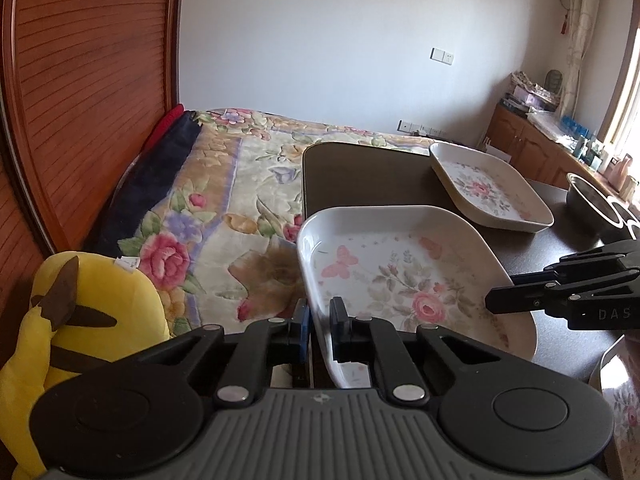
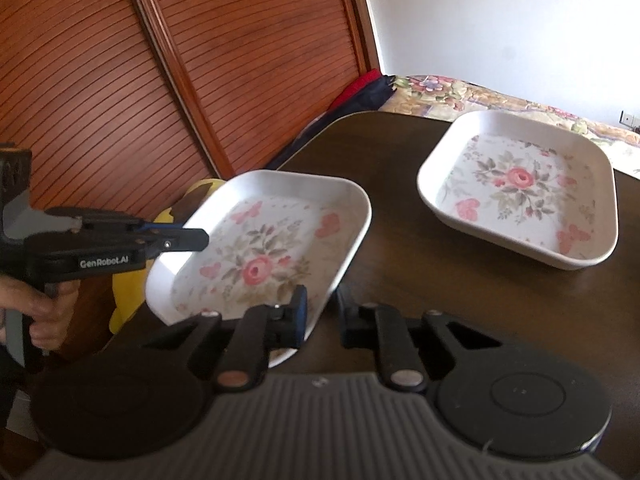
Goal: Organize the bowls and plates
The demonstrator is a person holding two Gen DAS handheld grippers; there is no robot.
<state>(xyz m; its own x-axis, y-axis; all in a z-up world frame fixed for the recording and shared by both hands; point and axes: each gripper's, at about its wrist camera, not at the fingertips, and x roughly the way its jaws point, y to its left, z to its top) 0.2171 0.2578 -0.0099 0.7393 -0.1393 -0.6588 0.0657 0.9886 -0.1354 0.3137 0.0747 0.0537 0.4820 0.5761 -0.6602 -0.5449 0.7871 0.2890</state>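
Note:
A square white plate with a rose and butterfly print (image 1: 400, 272) (image 2: 260, 256) sits tilted at the dark table's (image 1: 360, 176) left edge. My left gripper (image 1: 319, 320) (image 2: 200, 240) is shut on the plate's left rim, one finger inside and one outside. On the opposite rim my right gripper (image 2: 320, 312) (image 1: 500, 300) is shut too, with the wall between its pads. A second plate of the same pattern (image 1: 488, 188) (image 2: 520, 192) rests flat farther back on the table (image 2: 400, 160).
A metal bowl (image 1: 592, 204) stands at the table's right edge, and part of another floral dish (image 1: 624, 400) shows at the bottom right. A bed with a floral blanket (image 1: 224, 208) and a yellow plush toy (image 1: 100, 312) lie left of the table. Behind them stands a slatted wooden wardrobe (image 2: 160, 80).

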